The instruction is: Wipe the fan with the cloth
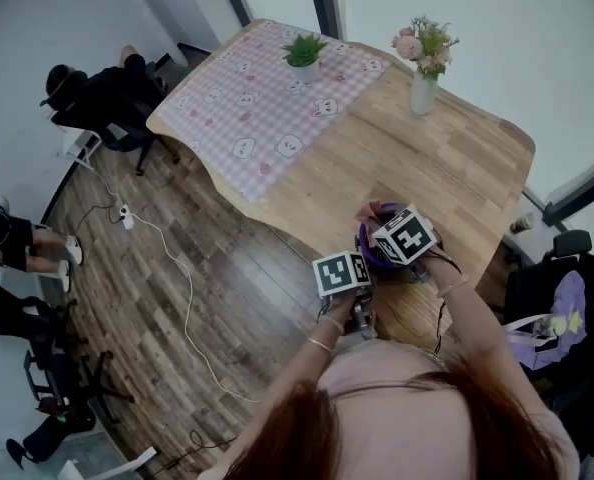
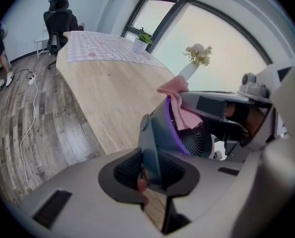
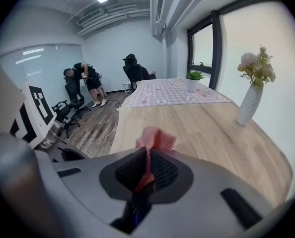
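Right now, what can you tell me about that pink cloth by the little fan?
The small pink textured cloth looks soft and crumpled. The right hand-held gripper is shut on it, and a folded tuft pokes up past the jaws. In the left gripper view its free end drapes over the purple rim of the grey round fan and lies against the top of the ribbed grille.

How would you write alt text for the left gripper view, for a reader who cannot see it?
The left gripper is shut on the grey body of a small purple-rimmed fan, while the right gripper holds a pink cloth against its front. Behind them, a long wooden table carries a vase of flowers.
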`<action>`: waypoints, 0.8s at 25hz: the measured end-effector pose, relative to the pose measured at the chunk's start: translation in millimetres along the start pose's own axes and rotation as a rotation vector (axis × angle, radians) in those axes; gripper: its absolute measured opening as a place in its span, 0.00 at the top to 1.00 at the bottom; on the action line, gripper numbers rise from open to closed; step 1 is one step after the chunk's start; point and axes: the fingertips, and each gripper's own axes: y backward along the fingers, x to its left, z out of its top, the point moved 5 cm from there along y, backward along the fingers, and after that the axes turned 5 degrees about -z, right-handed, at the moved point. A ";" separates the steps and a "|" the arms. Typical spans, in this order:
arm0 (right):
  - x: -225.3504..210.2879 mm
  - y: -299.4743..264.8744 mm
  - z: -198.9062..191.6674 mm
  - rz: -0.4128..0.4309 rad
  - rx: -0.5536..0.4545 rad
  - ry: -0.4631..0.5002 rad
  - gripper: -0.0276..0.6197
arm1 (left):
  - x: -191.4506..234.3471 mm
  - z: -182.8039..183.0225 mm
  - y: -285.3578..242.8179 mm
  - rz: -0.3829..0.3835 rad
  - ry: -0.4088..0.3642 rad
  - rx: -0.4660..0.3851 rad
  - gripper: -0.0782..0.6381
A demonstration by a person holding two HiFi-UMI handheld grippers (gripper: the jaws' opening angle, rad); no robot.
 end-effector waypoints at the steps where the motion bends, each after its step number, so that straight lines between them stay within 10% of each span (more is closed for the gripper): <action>1: -1.4 0.7 -0.4 -0.005 -0.001 -0.002 0.92 | -0.1 -0.2 0.1 0.003 -0.002 0.000 0.79; 12: -14.5 42.9 11.6 -0.046 -0.136 0.006 0.92 | -0.2 0.2 1.2 0.022 -0.015 -0.002 0.79; 20: 15.9 41.9 -15.6 0.034 -0.036 0.092 0.92 | -0.3 0.0 0.5 0.026 -0.016 -0.006 0.79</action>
